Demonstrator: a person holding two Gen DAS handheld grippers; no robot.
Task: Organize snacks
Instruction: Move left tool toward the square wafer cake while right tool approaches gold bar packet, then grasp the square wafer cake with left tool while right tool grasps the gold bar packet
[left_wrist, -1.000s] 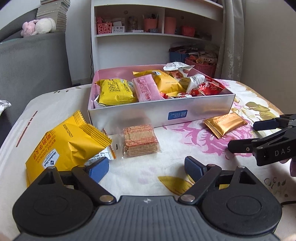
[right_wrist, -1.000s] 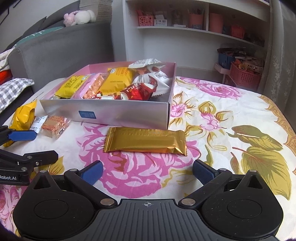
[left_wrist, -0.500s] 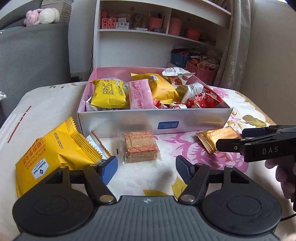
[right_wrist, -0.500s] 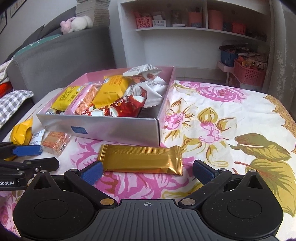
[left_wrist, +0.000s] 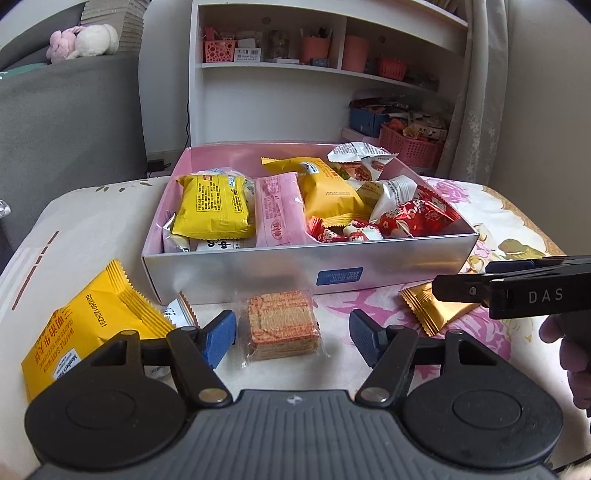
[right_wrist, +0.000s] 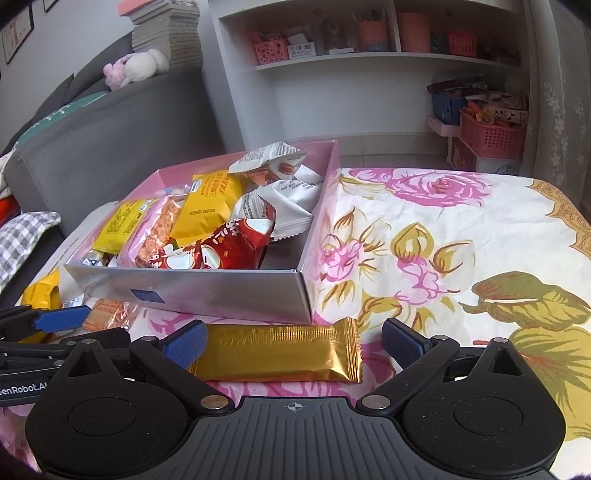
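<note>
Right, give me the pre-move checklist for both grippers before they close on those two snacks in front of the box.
1. Left gripper open, straddling wafer pack: ok.
2. Right gripper open, straddling gold bar: ok.
3. Fingertips low enough to grip, not skim: cannot tell.
4. The grippers apart from each other: ok.
5. Free space in box for both: cannot tell.
6. Yellow packet outside left gripper's jaws: ok.

Gold bar (right_wrist: 277, 349) and clear-wrapped wafer (left_wrist: 282, 325) lie flat before the full box (left_wrist: 258, 275).
</note>
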